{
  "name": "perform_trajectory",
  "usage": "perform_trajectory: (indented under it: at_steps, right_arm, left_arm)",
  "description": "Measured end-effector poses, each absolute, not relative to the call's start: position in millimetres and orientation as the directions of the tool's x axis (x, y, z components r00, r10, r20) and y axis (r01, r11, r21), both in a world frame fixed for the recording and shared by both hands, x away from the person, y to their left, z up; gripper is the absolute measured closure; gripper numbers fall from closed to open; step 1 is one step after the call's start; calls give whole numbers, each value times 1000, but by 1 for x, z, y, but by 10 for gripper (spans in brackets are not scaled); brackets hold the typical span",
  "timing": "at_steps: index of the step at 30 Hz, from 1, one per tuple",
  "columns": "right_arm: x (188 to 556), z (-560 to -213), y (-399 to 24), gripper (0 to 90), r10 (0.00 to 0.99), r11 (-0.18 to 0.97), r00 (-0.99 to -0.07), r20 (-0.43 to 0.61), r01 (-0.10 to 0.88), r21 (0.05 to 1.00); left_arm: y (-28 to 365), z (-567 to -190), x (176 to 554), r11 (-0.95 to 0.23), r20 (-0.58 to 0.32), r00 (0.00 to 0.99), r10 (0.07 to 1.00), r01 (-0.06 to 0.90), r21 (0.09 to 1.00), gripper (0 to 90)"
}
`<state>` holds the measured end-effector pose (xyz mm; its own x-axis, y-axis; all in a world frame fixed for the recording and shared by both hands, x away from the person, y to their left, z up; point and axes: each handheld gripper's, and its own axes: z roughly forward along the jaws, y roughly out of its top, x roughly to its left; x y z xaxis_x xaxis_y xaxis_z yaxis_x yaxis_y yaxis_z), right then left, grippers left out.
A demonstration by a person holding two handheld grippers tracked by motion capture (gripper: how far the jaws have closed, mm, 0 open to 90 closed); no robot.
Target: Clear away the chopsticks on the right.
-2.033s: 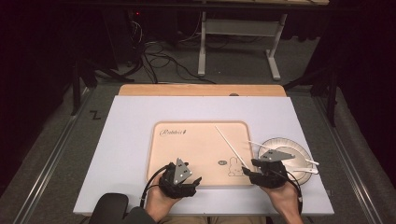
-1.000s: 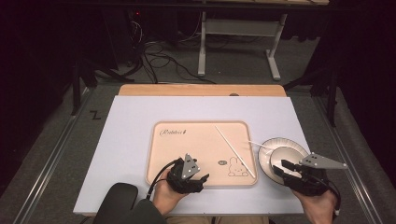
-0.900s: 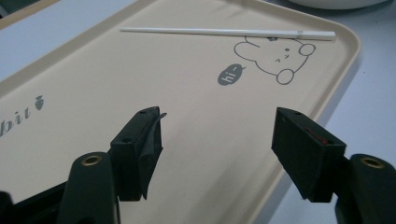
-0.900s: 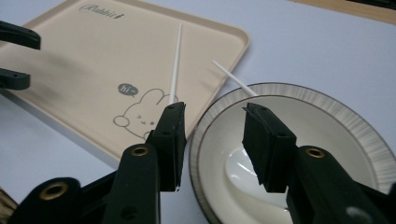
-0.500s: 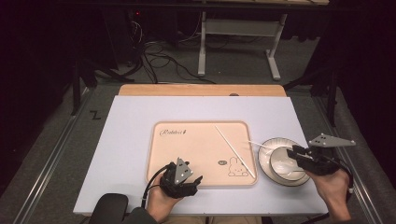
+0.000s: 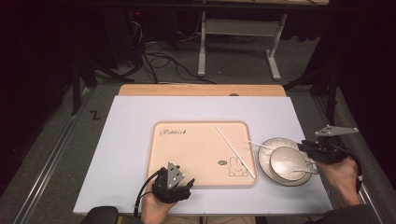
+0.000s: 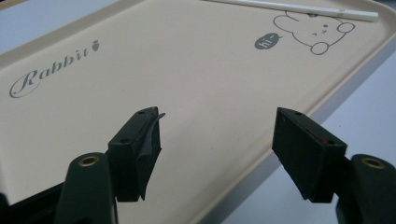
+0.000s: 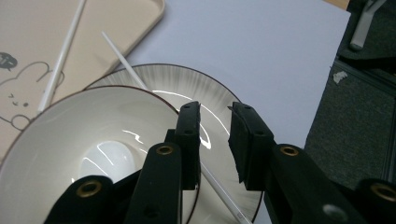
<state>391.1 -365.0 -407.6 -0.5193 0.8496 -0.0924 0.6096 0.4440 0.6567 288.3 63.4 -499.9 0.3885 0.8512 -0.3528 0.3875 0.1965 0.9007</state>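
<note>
A beige tray (image 6: 196, 149) printed with a rabbit lies mid-table, one white chopstick (image 6: 235, 151) slanting across its right side. To its right a white bowl (image 6: 286, 158) sits on a grey-rimmed plate (image 6: 264, 163), and a second chopstick (image 6: 256, 143) crosses the plate. My right gripper (image 6: 303, 145) reaches in from the plate's right side. In the right gripper view its jaws (image 8: 212, 109) have just been closing; they stand narrow by the bowl's (image 8: 93, 140) rim, with bare plate (image 8: 159, 77) in the gap. My left gripper (image 6: 189, 184) hovers open over the tray's (image 7: 187, 70) front edge.
A white mat (image 6: 135, 140) covers the table, with a wooden strip (image 6: 201, 90) along its far edge. The mat's right edge runs close behind my right hand, dark floor (image 8: 355, 126) beyond it. Cables and a desk frame (image 6: 233, 28) lie farther back.
My right hand has swung from the plate's front round to its right side, and its jaws have narrowed. The left hand stays by the tray's front edge.
</note>
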Motion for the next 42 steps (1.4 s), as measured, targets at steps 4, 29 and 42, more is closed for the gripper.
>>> perform_trajectory:
  at_steps: [4, 29, 42]
  right_arm:
    - [394, -412, -375, 753, 848, 451, -522, -93, 617, 645]
    - [381, -434, -402, 748, 855, 456, -515, -65, 685, 568]
    - [395, -442, -388, 719, 823, 521, -561, -87, 685, 509]
  left_arm:
    - [65, -500, 287, 201, -364, 386, 848, 402, 894, 326]
    - [45, -503, 292, 167, -386, 461, 799, 447, 879, 325]
    - [40, -503, 292, 149, -375, 479, 794, 444, 883, 326]
